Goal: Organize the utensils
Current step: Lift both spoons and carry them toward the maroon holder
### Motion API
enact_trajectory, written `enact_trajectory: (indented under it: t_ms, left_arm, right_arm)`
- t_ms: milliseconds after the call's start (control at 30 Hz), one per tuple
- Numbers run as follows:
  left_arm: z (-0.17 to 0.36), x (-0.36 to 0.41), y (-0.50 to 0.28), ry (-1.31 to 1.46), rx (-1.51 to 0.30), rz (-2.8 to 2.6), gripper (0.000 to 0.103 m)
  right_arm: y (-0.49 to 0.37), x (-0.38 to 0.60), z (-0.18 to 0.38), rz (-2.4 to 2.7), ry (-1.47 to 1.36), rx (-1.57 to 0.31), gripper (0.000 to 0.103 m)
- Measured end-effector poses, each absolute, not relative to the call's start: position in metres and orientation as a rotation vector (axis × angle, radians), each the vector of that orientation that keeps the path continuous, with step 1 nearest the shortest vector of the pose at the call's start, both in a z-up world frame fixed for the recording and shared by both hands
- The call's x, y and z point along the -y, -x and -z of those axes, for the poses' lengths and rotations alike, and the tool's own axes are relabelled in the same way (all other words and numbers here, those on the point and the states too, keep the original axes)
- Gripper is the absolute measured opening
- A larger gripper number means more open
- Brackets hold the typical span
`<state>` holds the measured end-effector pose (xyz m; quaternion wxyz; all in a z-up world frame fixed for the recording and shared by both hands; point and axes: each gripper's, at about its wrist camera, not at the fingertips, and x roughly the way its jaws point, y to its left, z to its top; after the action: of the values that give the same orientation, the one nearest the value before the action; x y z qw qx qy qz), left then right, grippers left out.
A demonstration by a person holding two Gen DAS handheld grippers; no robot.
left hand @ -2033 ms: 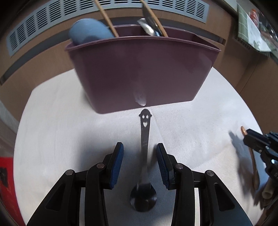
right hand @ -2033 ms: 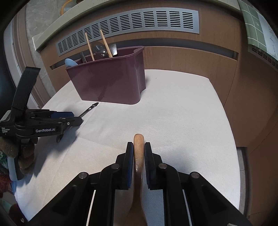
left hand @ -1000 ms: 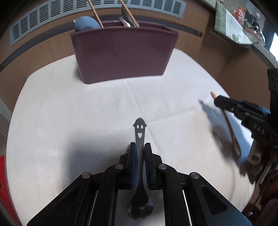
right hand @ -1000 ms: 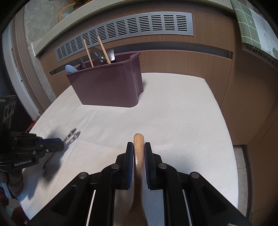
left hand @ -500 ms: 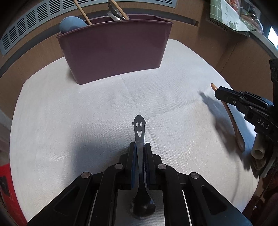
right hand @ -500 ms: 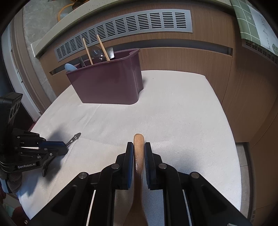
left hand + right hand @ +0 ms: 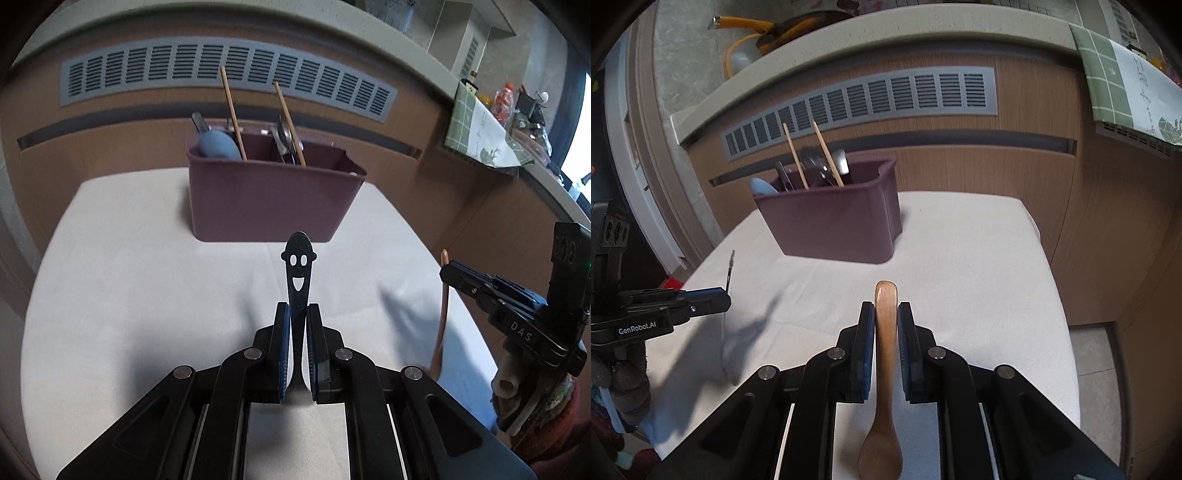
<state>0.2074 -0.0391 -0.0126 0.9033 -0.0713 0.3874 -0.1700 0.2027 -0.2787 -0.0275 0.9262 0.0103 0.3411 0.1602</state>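
The left claw is pinching a metal spoon by the middle of its handle, the smiling-face end poking forward and the bowl tucked back between the arms. I'd guess it is held that way so the bowl can go down first into the caddy. The right claw is clamped the same way on a wooden spoon, handle tip forward, bowl hanging underneath. Both spoons are lifted clear of the white tabletop. The purple caddy sits near the far edge, with chopsticks and other cutlery already standing in its compartments, so the two spoons likely belong there next.
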Motion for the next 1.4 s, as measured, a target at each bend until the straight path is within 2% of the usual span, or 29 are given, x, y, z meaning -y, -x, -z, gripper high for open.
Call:
enact_trajectory:
  t_ms: [300,333,367,667,967,1233,1400]
  left_arm:
    - [-0.005,0.030,-0.200,0.162,-0.744,0.360,0.008]
    - [-0.006,0.031,-0.200,0.162,-0.740,0.361,0.008]
    - [-0.007,0.030,-0.197,0.163,-0.734,0.360,0.001]
    - [-0.014,0.021,-0.196,0.185,-0.716,0.334,0.001]
    - [0.031,0.029,-0.214,0.263,-0.904,0.325,0.004]
    - [0.057,0.108,-0.217,0.248,-0.992,0.533,0.013]
    - [0.083,0.145,-0.223,0.190,-1.078,0.608,0.014]
  right_arm:
    - [-0.197,0.269,0.008,-0.350,-0.003,-0.651,0.012]
    - [-0.198,0.268,0.008,-0.351,0.000,-0.651,0.012]
    - [-0.198,0.268,0.007,-0.349,0.003,-0.651,0.012]
    - [-0.197,0.265,0.005,-0.343,0.028,-0.644,0.011]
    - [-0.193,0.272,0.006,-0.310,0.042,-0.636,0.011]
    - [-0.196,0.301,0.012,-0.265,-0.009,-0.642,0.012]
    - [-0.199,0.310,0.014,-0.249,-0.037,-0.650,0.012]
